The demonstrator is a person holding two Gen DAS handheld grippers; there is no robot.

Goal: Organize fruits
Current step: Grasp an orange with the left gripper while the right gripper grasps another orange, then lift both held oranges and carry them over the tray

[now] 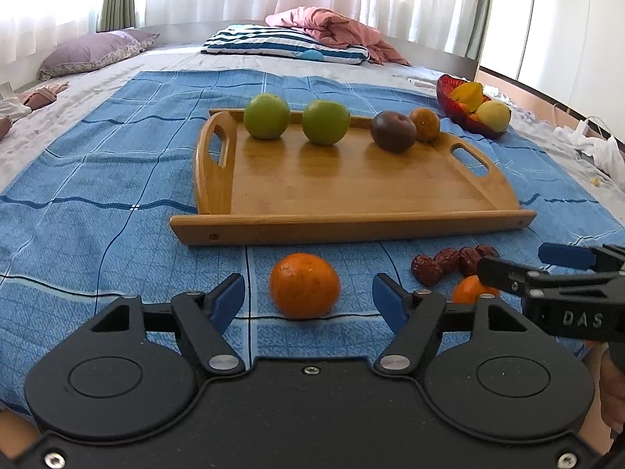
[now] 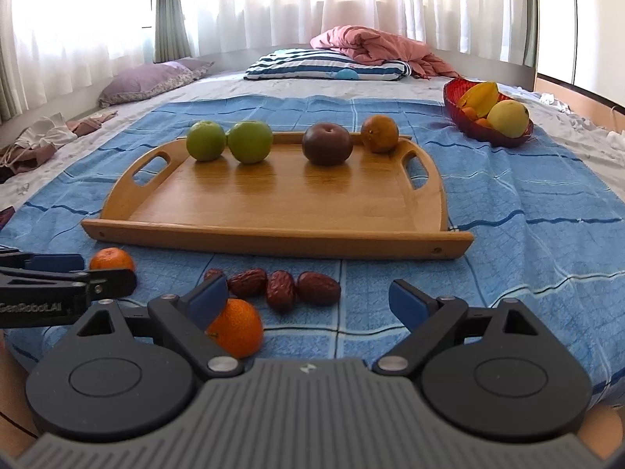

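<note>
A wooden tray (image 1: 351, 199) (image 2: 273, 211) lies on a blue cloth. At its far edge stand two green apples (image 1: 266, 116) (image 2: 250, 142), a dark plum (image 1: 393, 131) (image 2: 327, 144) and a small orange (image 1: 425, 124) (image 2: 379, 133). In front of the tray lie an orange (image 1: 304, 291) (image 2: 112, 260), a second orange (image 1: 470, 289) (image 2: 237, 327) and several red dates (image 1: 449, 264) (image 2: 281, 289). My left gripper (image 1: 308, 293) is open, its fingers either side of the first orange. My right gripper (image 2: 308, 301) is open and empty, with the second orange by its left finger.
A red bowl (image 1: 470, 119) (image 2: 488, 133) with yellow fruit sits at the back right on the bed. Pillows (image 1: 285, 45) and a pink blanket (image 2: 375, 49) lie further back. Clothes lie at the left (image 2: 47, 136) and right (image 1: 593, 148) edges.
</note>
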